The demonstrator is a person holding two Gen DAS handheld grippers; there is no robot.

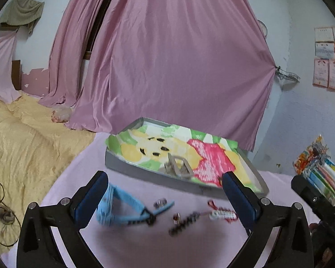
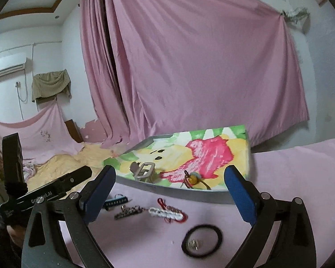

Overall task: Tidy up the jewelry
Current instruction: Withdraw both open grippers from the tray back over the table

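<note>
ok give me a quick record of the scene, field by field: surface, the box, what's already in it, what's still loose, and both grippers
surface: pink cloth
box: shallow grey tray lined with a cartoon print, at the far side of the loose pieces
in box: metal buckle; amber-bead piece
loose on cloth: blue strap, black beaded strand, red-and-white braided bracelet, black ring band with a small metal piece inside it
left gripper: open, empty
right gripper: open, empty

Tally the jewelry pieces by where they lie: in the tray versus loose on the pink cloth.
In the grey cartoon-lined tray: 2 (silver metal watch band, amber bead charm)
On the cloth: 4 (blue strap watch, dark beaded chain, red-and-white braided bracelet, black ring band)
Total: 6
</note>
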